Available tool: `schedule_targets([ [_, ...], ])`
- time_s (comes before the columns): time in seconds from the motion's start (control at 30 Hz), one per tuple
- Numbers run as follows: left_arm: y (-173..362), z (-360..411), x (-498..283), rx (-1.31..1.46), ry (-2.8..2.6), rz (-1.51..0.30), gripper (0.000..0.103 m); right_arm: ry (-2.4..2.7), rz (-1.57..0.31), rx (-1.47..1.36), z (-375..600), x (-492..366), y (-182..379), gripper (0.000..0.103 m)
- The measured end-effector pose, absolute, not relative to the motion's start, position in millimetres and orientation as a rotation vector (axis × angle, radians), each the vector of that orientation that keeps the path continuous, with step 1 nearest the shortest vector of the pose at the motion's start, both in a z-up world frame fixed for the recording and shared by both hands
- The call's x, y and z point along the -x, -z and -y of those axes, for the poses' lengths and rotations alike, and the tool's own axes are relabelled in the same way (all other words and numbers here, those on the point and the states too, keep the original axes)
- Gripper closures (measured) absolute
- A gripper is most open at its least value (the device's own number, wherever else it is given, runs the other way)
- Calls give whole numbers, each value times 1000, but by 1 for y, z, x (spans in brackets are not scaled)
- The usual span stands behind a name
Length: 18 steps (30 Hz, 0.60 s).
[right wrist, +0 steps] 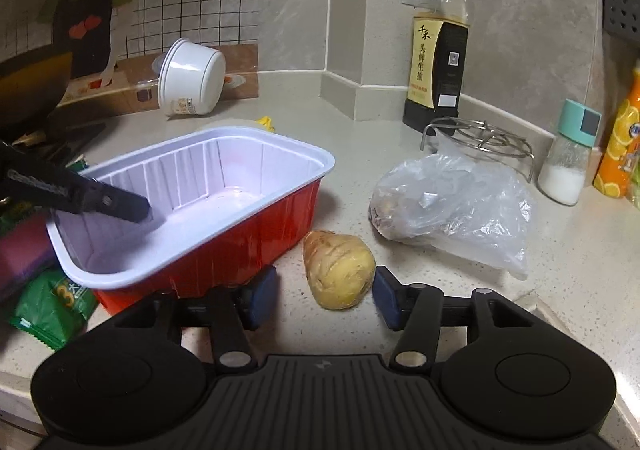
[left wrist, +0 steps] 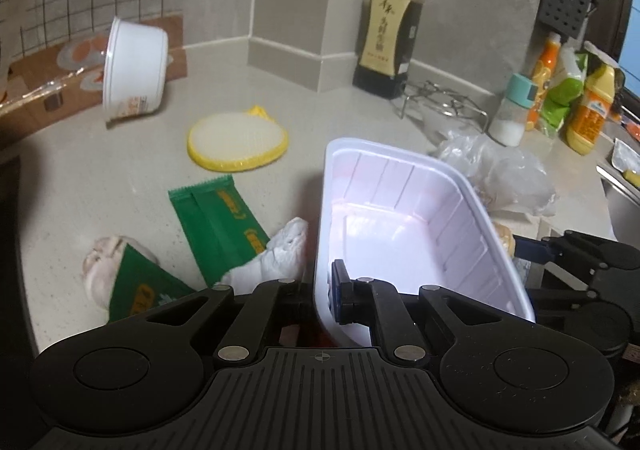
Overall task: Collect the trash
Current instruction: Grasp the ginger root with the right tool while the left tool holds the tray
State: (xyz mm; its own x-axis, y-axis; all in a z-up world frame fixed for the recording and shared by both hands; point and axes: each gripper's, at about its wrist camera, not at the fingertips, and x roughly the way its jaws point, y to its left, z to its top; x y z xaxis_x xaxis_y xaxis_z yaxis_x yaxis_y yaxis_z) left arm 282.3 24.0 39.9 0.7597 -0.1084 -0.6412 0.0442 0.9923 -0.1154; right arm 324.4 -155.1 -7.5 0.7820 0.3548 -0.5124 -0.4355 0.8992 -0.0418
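My left gripper (left wrist: pixel 320 290) is clamped on the empty red foil tray's (right wrist: pixel 224 226) near wall, frame centre; my right gripper (right wrist: pixel 325 296) stands apart around the ginger root (right wrist: pixel 340 270), bare counter (right wrist: pixel 440 290) alongside

The pale speckled countertop (right wrist: pixel 328 138) carries a tipped white bowl (right wrist: pixel 192 78) near its back edge, a soy sauce bottle (right wrist: pixel 438 54) at the back corner, a crumpled plastic bag (right wrist: pixel 452 206), a yellowish peeled root (right wrist: pixel 340 270) and green wrappers (left wrist: pixel 216 226).
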Motion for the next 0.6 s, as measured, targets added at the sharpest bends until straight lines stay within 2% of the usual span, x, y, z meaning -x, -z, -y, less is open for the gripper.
schedule_targets([
  [0.33,-32,-30,-292,158,97,-754,92,-388,-529,90,161,-338,9,49],
  [0.6,-32,-33,-294,160,92,-755,89,-410,-484,97,159,-327,16,41],
])
